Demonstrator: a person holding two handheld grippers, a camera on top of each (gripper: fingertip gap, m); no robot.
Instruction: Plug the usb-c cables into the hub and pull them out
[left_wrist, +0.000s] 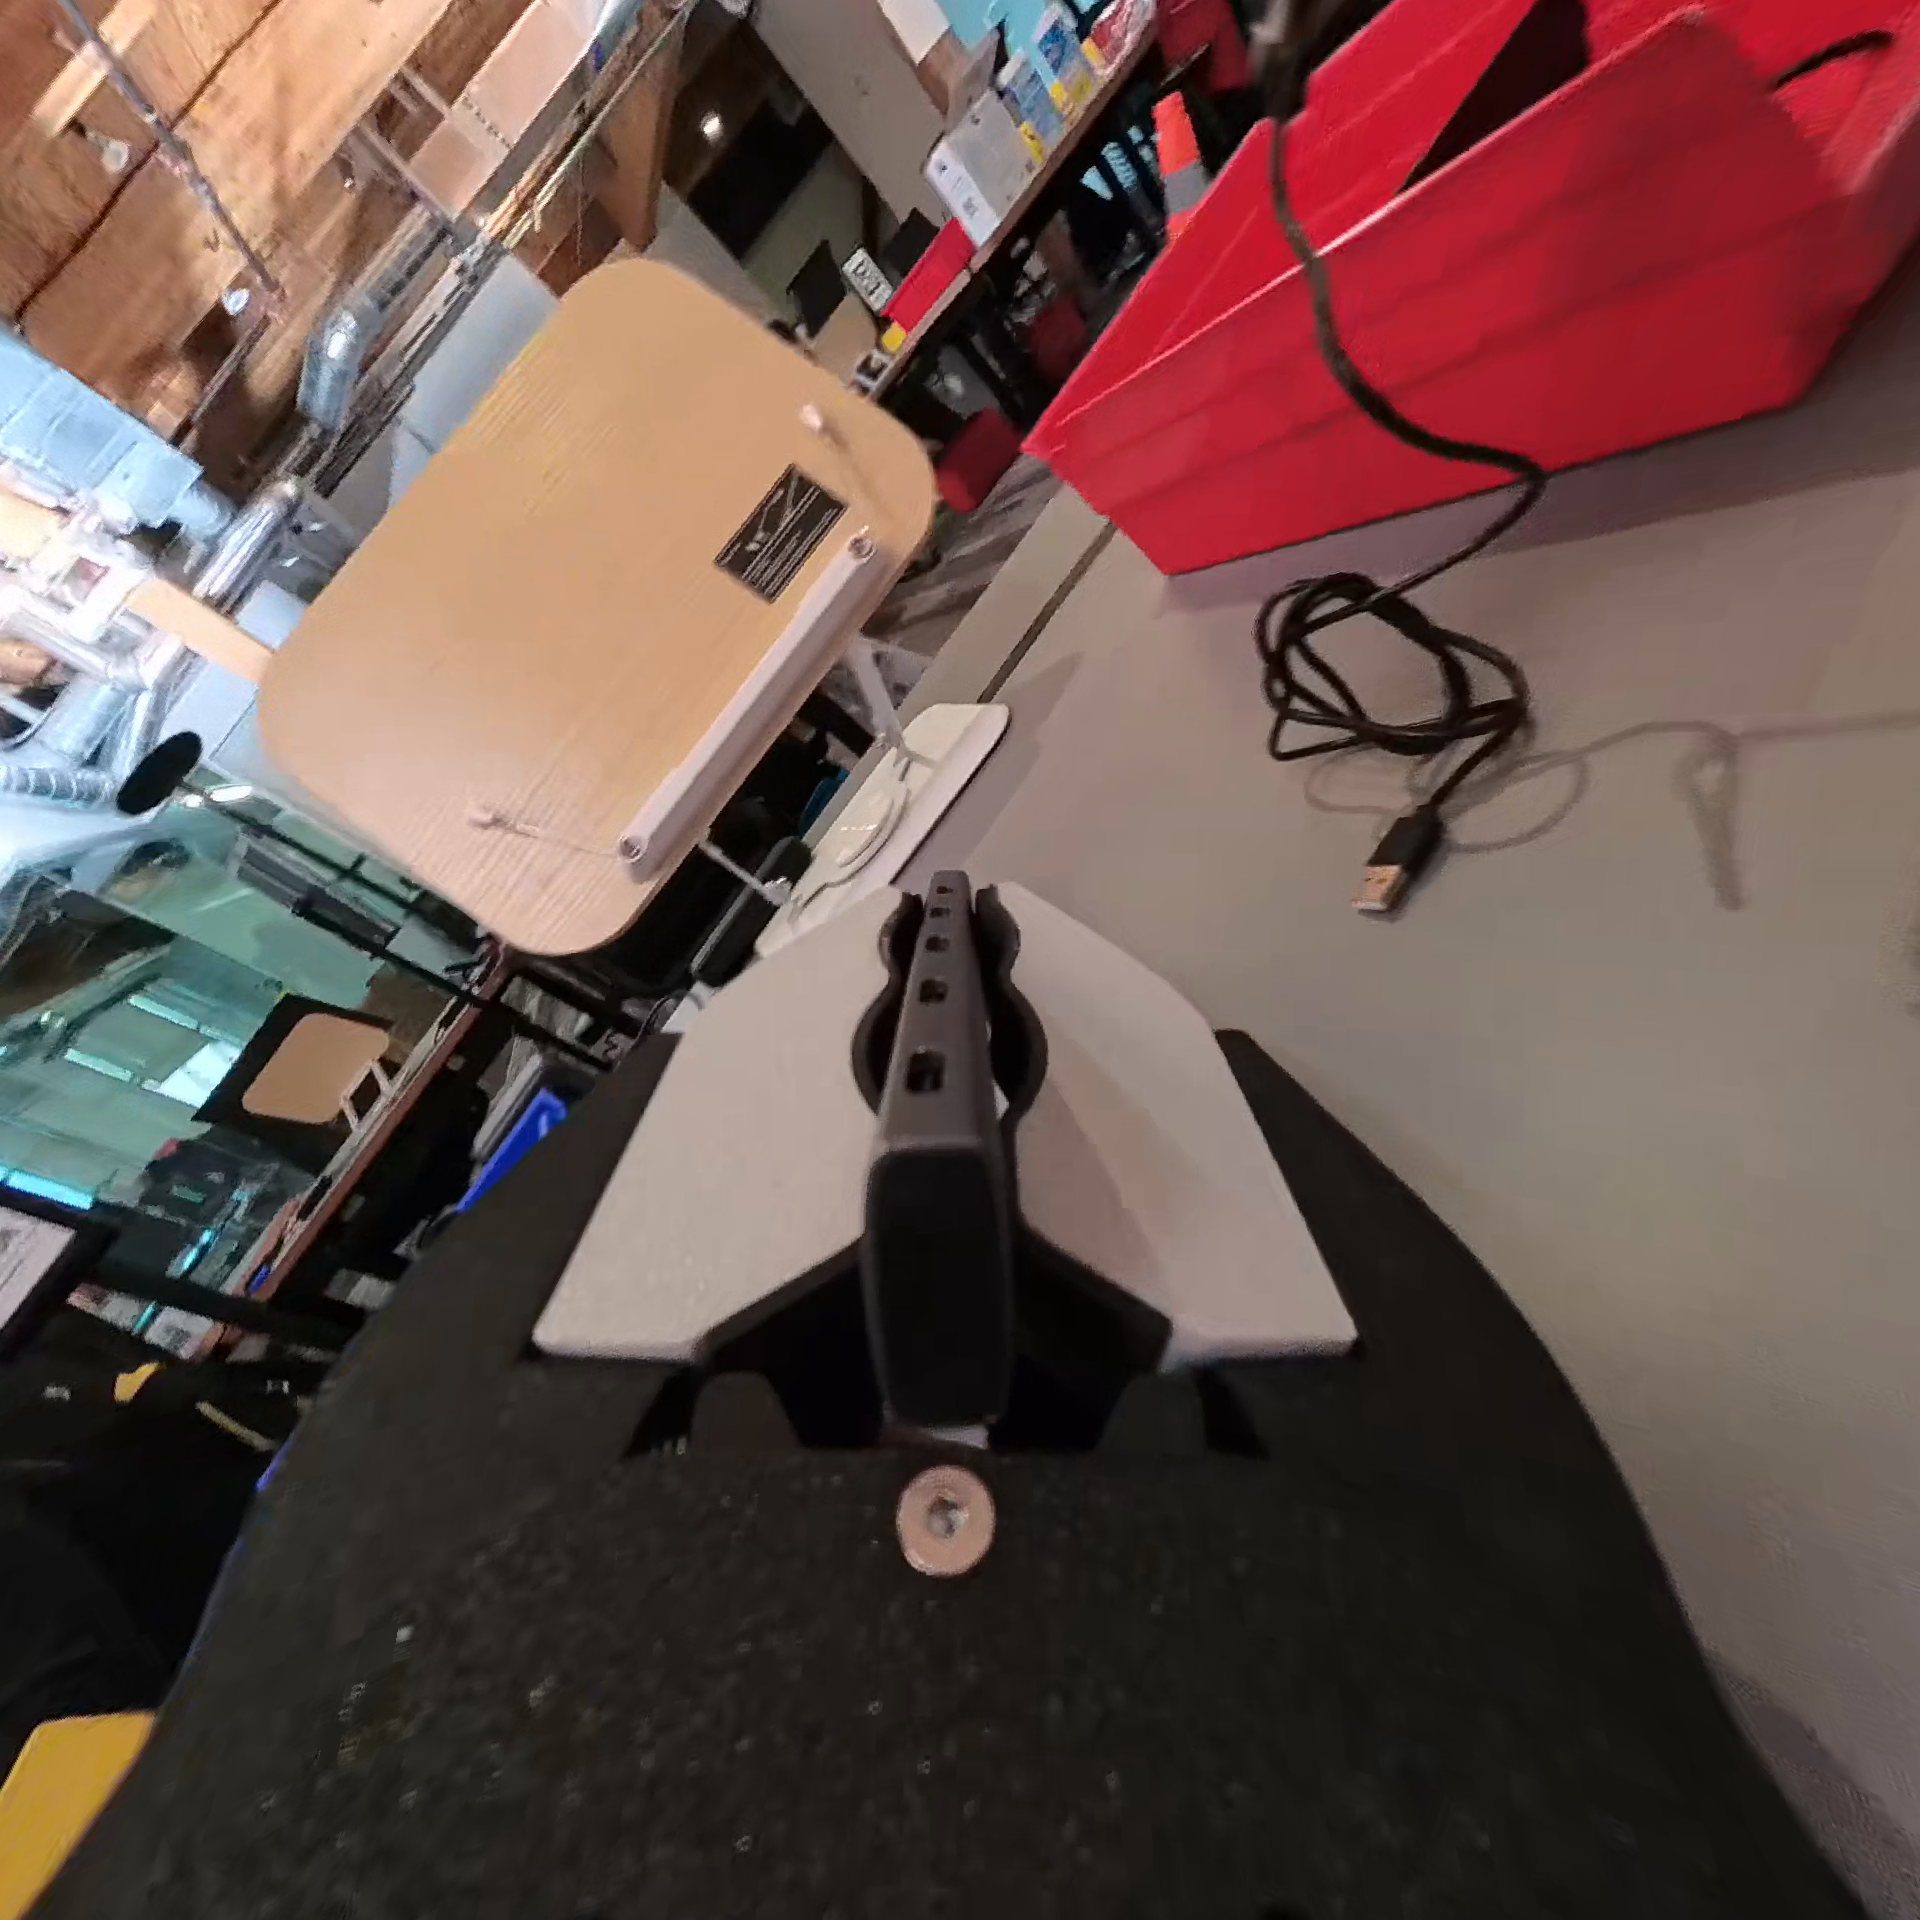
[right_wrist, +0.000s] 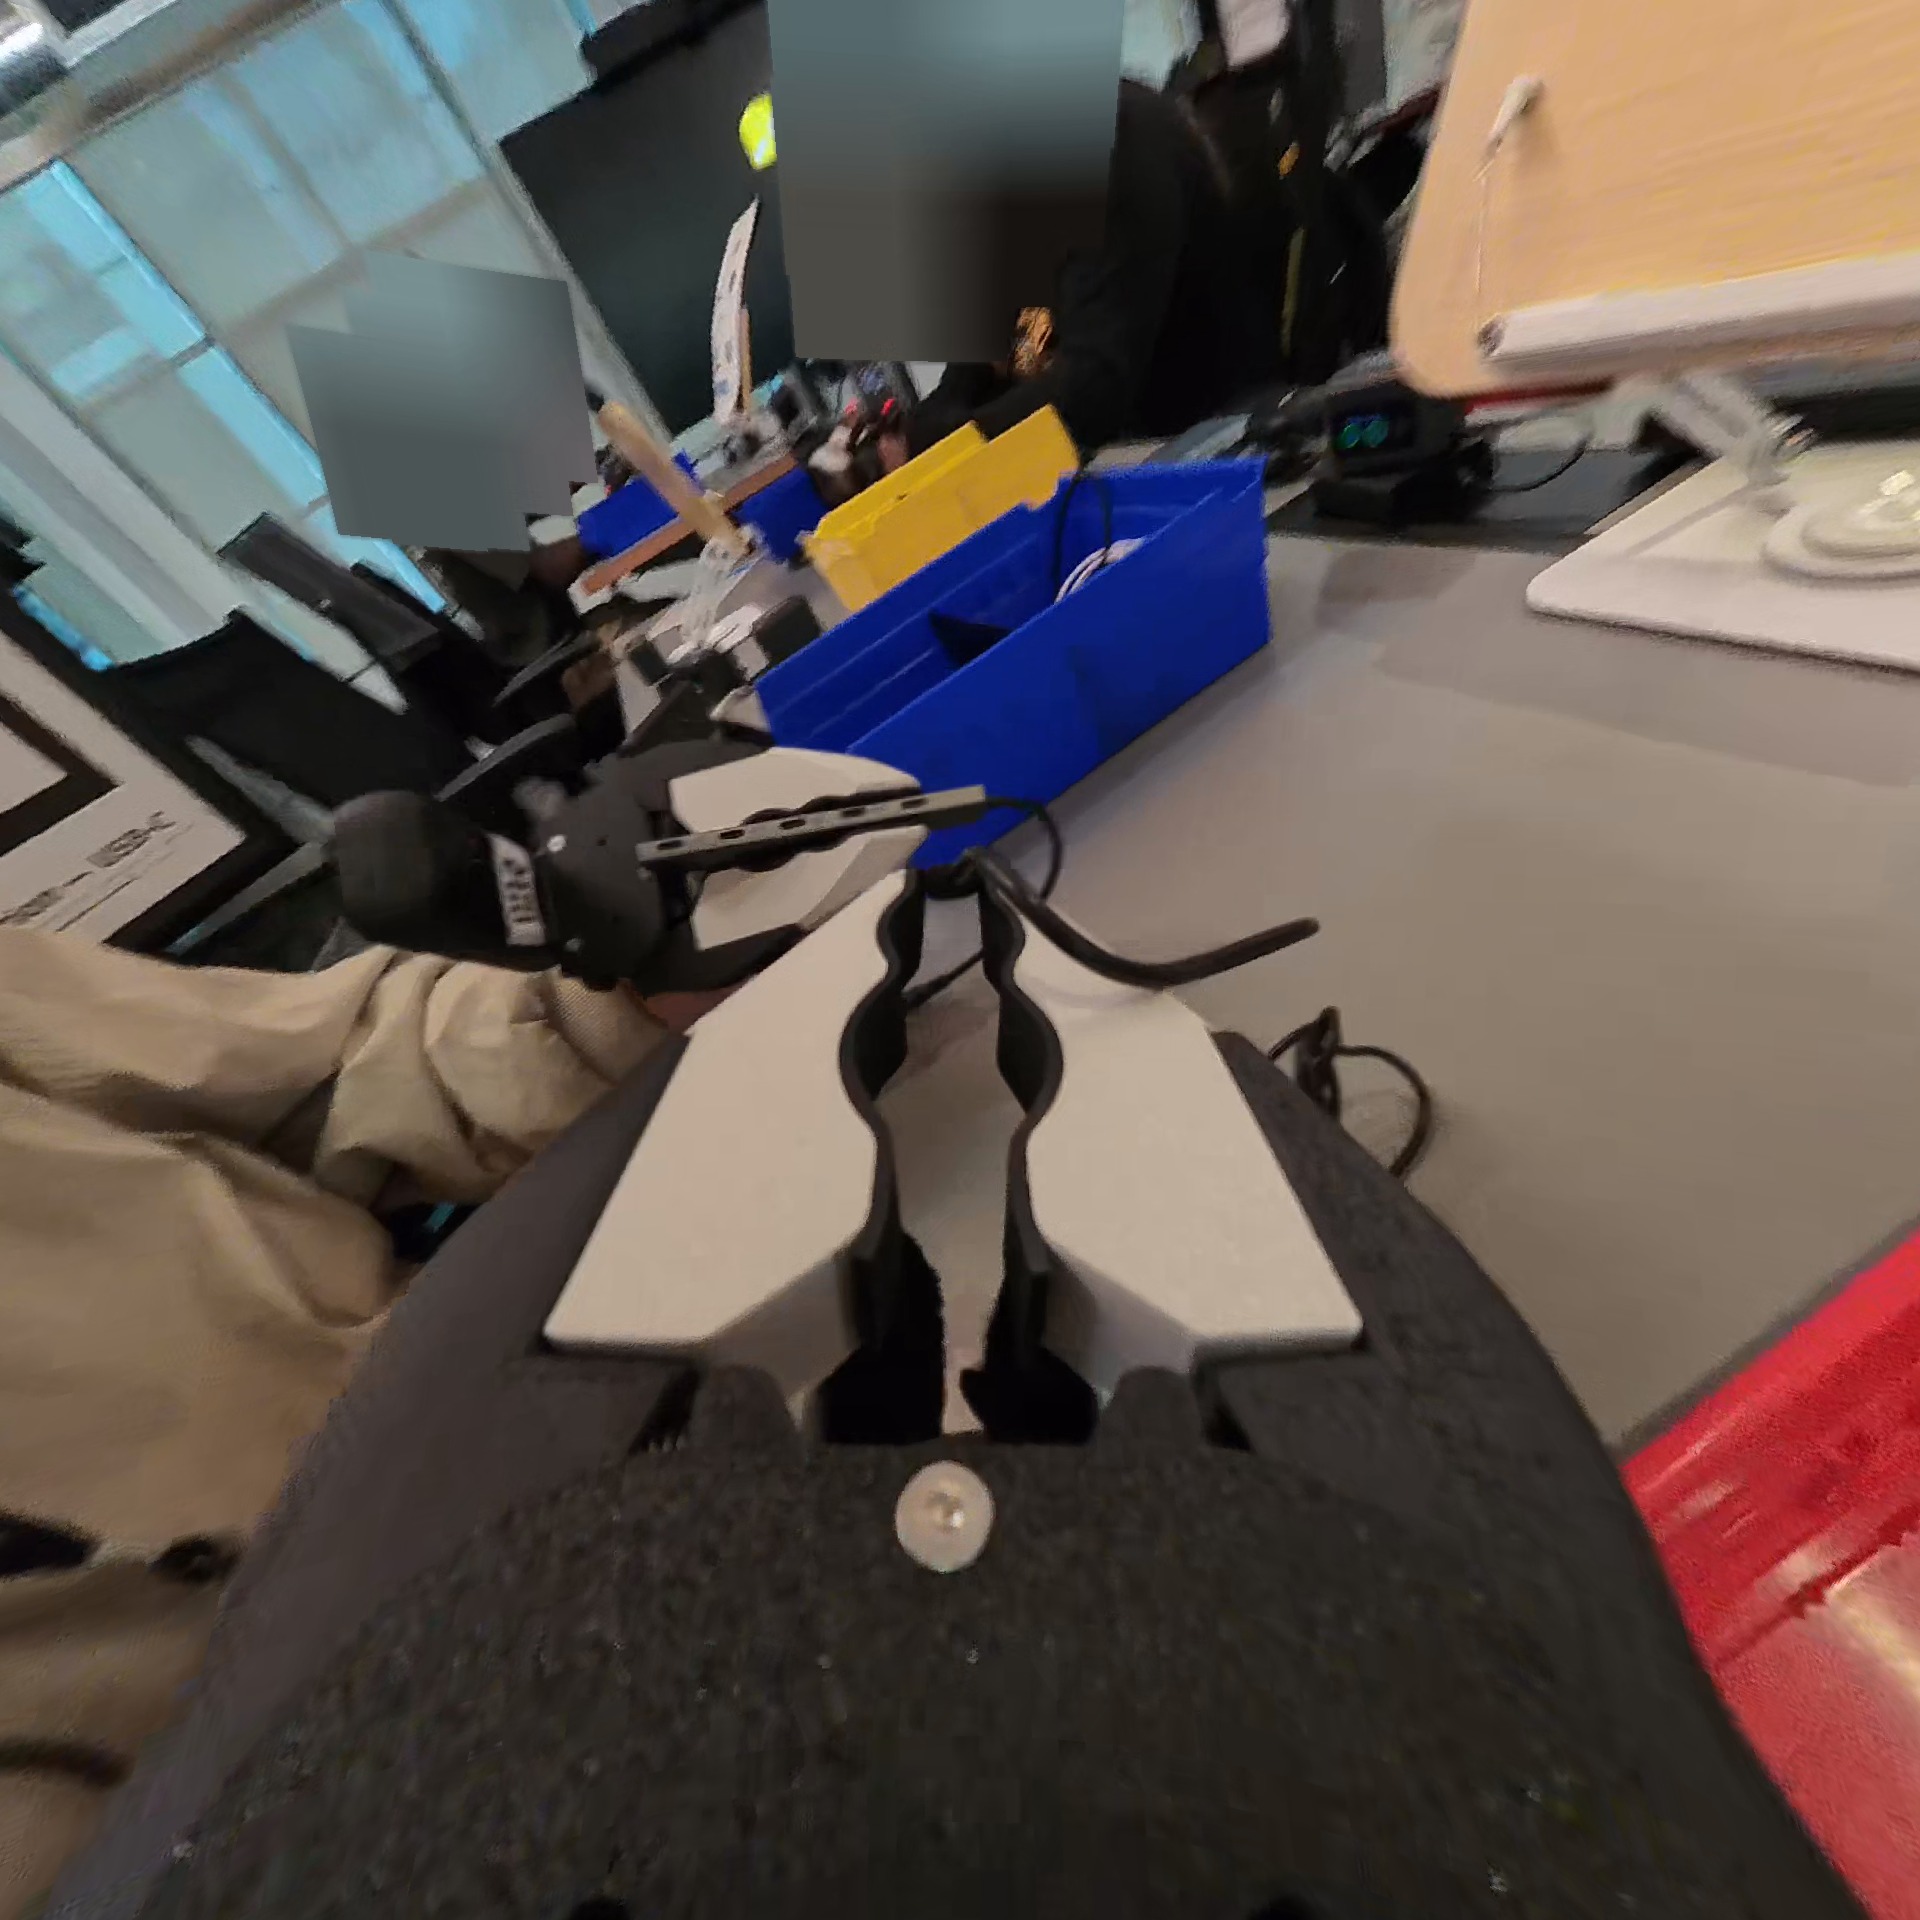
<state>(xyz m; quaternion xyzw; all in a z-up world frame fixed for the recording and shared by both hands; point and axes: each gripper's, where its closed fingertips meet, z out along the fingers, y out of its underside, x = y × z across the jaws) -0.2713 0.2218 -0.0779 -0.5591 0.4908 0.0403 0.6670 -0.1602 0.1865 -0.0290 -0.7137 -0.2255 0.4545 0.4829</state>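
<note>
My left gripper (left_wrist: 951, 909) is shut on the hub (left_wrist: 935, 1049), a slim dark bar with a row of ports facing up-left, held on edge above the grey table. In the right wrist view the hub (right_wrist: 810, 826) sticks out level from the left gripper (right_wrist: 902, 823), held by a gloved hand. My right gripper (right_wrist: 951, 899) is just below the hub's free end, nearly closed, its tips pinching the end of a black usb-c cable (right_wrist: 1143, 961) that trails right over the table. The plug itself is hidden between the tips.
A coiled black cable (left_wrist: 1392, 675) with a flat plug (left_wrist: 1392, 878) lies on the grey table (left_wrist: 1558, 1143) and runs up over a red bin (left_wrist: 1455, 343). A blue bin (right_wrist: 1039, 665) and a yellow bin (right_wrist: 935, 509) stand behind the hub. A wooden-topped stand (left_wrist: 582, 603) on a white base stands at the table's edge. Spacing between my two grippers at the tips: around 12 centimeters.
</note>
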